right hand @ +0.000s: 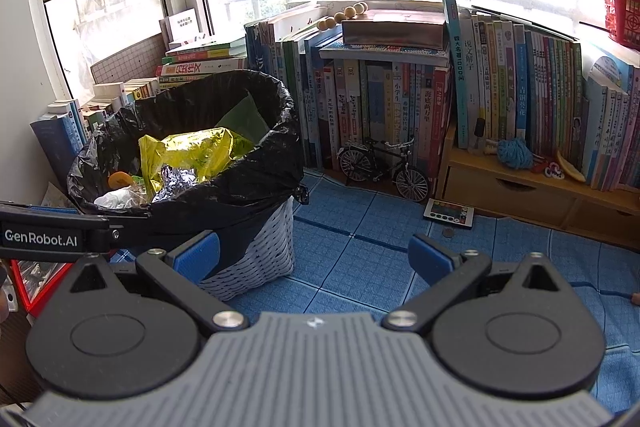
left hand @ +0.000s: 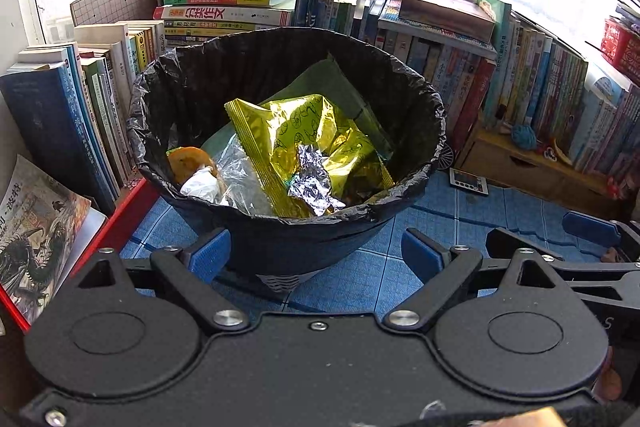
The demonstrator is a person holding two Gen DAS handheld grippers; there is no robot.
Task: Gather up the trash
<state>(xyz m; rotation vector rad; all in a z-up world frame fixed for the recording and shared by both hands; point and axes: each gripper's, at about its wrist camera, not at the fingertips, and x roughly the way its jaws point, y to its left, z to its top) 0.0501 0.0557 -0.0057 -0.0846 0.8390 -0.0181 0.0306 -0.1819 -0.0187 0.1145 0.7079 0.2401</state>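
A woven bin lined with a black bag [left hand: 280,75] [right hand: 256,163] stands on the blue mat. Inside lie a yellow-green foil snack bag [left hand: 304,139] [right hand: 188,151], a crumpled foil ball [left hand: 312,179] [right hand: 178,181], an orange peel [left hand: 190,161] [right hand: 120,180], white tissue [left hand: 200,185] and clear plastic. My left gripper [left hand: 316,255] hovers just in front of the bin, open, nothing between its blue pads. My right gripper [right hand: 314,253] is open and empty too, to the right of the bin over the mat. The left gripper's side bar [right hand: 52,231] crosses the right wrist view.
Rows of books [right hand: 400,99] line the window sill behind and left of the bin. A model bicycle [right hand: 384,163], a small remote [right hand: 450,215], a coin [right hand: 448,233], and a wooden drawer shelf [right hand: 520,187] with blue yarn [right hand: 514,153] sit to the right. A red tray edge [left hand: 120,223] is left.
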